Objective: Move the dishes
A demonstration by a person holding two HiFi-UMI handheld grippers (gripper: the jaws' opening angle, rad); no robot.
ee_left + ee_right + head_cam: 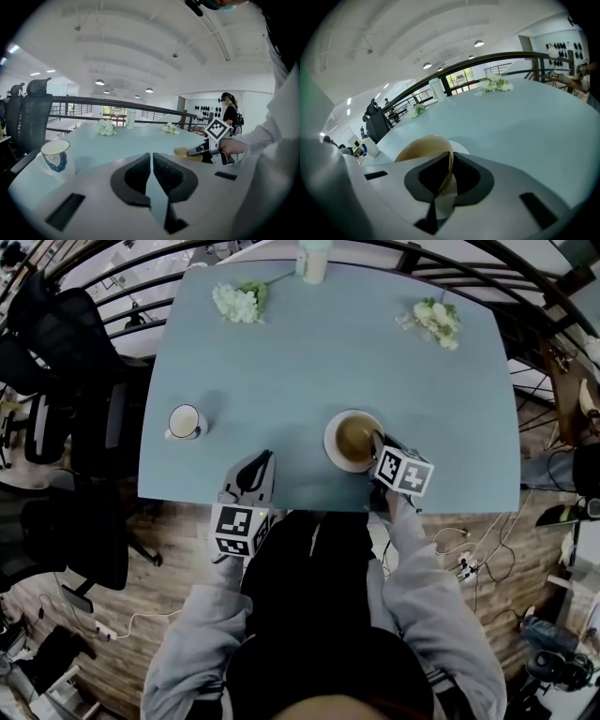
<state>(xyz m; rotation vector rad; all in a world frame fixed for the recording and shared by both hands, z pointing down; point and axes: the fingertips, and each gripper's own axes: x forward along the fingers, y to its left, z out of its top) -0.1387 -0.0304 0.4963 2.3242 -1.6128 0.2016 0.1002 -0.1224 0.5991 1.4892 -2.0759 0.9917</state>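
Observation:
A tan bowl (353,438) sits on a white saucer (333,451) near the front edge of the blue table (328,362). My right gripper (378,452) is shut on the bowl's near rim; in the right gripper view the rim of the bowl (426,147) passes between the jaws of the right gripper (450,168). A white mug (185,421) with a blue pattern stands at the table's left; it is the mug (55,154) at the left of the left gripper view. My left gripper (258,465) rests at the front edge, and the left gripper (151,171) holds nothing with its jaws together.
Two bunches of white flowers (237,301) (434,321) lie at the far corners, with a pale green bottle (313,259) between them. Black office chairs (66,362) crowd the table's left side. A railing runs behind the table. A person (229,112) stands far off.

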